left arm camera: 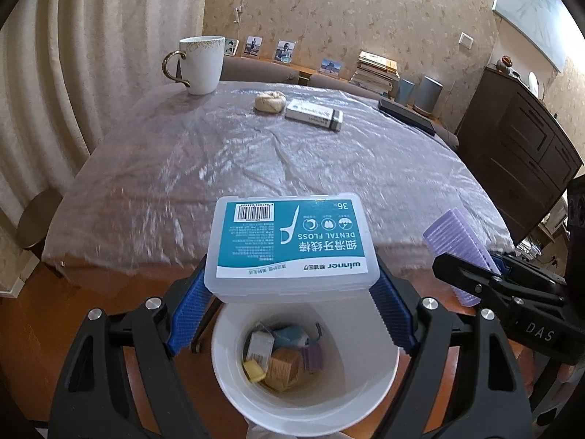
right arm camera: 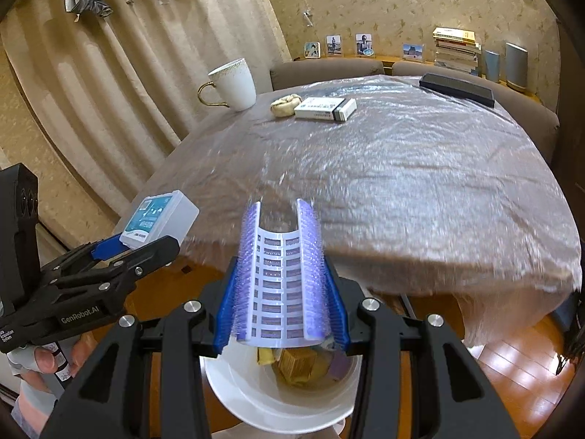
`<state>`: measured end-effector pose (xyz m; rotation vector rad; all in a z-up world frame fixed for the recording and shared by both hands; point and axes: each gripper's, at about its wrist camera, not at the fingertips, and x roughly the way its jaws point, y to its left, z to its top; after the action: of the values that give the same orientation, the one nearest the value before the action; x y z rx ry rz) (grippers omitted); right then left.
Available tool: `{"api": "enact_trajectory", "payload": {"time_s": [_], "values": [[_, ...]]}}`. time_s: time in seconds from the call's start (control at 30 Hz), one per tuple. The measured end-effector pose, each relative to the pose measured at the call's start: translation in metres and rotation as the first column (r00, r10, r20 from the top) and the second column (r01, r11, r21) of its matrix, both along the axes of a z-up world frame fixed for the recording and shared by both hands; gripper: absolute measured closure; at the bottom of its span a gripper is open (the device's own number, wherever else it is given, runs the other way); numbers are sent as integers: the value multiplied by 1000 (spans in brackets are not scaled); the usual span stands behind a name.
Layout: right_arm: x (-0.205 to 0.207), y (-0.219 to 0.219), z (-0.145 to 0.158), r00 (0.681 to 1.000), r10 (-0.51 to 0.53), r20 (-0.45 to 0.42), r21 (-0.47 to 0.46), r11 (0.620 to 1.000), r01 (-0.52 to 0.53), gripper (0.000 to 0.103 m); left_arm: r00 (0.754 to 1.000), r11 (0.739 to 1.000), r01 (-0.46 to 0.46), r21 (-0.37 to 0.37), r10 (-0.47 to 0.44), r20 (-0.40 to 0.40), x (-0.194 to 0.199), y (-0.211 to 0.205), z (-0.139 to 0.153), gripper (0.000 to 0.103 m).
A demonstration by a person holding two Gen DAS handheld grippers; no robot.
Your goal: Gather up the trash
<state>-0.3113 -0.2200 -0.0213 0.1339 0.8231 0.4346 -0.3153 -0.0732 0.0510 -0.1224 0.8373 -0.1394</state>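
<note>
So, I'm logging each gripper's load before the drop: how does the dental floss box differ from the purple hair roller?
The dental floss box is a flat, clear rectangular case with a teal label; the purple hair roller is a curved, bristly, slotted shell. The left gripper holds the box with its jaws wide; the right gripper is clamped narrow on the roller. Both hang above the white bin.

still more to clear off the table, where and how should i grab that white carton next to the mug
Grip the white carton across its two long side faces, near the middle, coming down from above. It lies flat on the plastic-covered table, so its narrow width should suit the jaws better than its length. The tan bundle sits close to its left end, so that end is best avoided.
</note>
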Motion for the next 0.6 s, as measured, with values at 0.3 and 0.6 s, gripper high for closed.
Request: {"api": "enact_trajectory", "payload": {"time_s": [0.3,0.6], "values": [[-25,-9,-15,1000,11,-28,-6,1000,-12,61,1000,1000,6,16,-5,-23,-25,-14,-11,20],[-32,-8,-34,998,28,-63,-49,998,-31,61,997,999,2,37,0,-80,-36,-22,-36,20]]}}
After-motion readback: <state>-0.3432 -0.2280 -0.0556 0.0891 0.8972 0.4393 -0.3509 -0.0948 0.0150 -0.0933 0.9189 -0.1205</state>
